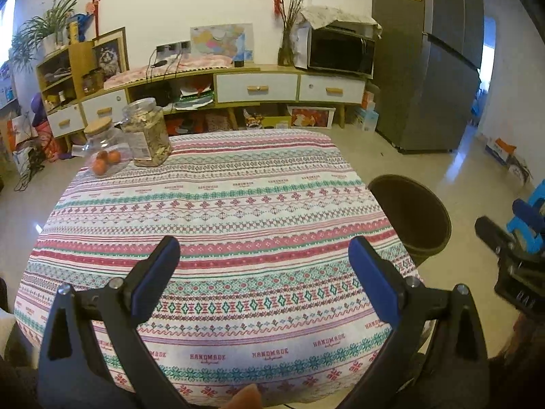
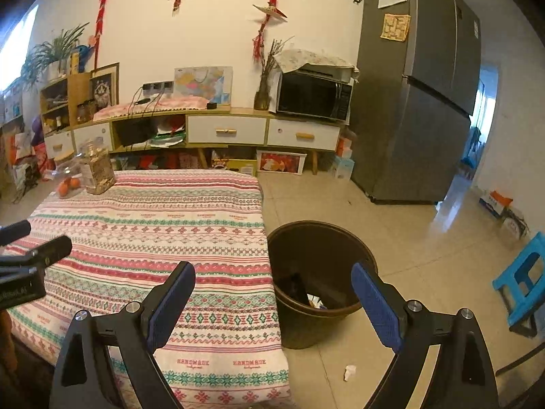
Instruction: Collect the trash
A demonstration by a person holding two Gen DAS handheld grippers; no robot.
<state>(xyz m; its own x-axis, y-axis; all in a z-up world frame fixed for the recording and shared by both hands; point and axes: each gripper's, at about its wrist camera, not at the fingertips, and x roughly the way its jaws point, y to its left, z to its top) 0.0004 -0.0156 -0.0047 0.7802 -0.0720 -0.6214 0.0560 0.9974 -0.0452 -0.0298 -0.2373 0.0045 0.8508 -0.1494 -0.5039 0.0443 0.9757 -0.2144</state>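
Observation:
A dark brown trash bin [image 2: 320, 286] stands on the floor at the table's right side, with white scraps [image 2: 316, 301] inside; it also shows in the left wrist view [image 1: 414, 214]. A small white crumpled scrap [image 2: 349, 372] lies on the floor in front of the bin. My right gripper [image 2: 272, 293] is open and empty, above the table's right edge and the bin. My left gripper [image 1: 264, 266] is open and empty over the patterned tablecloth [image 1: 218, 211]. Each gripper shows at the edge of the other's view.
At the table's far left stand a glass jar of dried food [image 1: 146, 133], a cork-lid jar [image 1: 102, 136] and oranges [image 1: 105, 162]. A blue stool [image 2: 524, 283] stands on the floor at right. A sideboard [image 2: 224, 129], a microwave [image 2: 313, 95] and a fridge [image 2: 419, 102] are behind.

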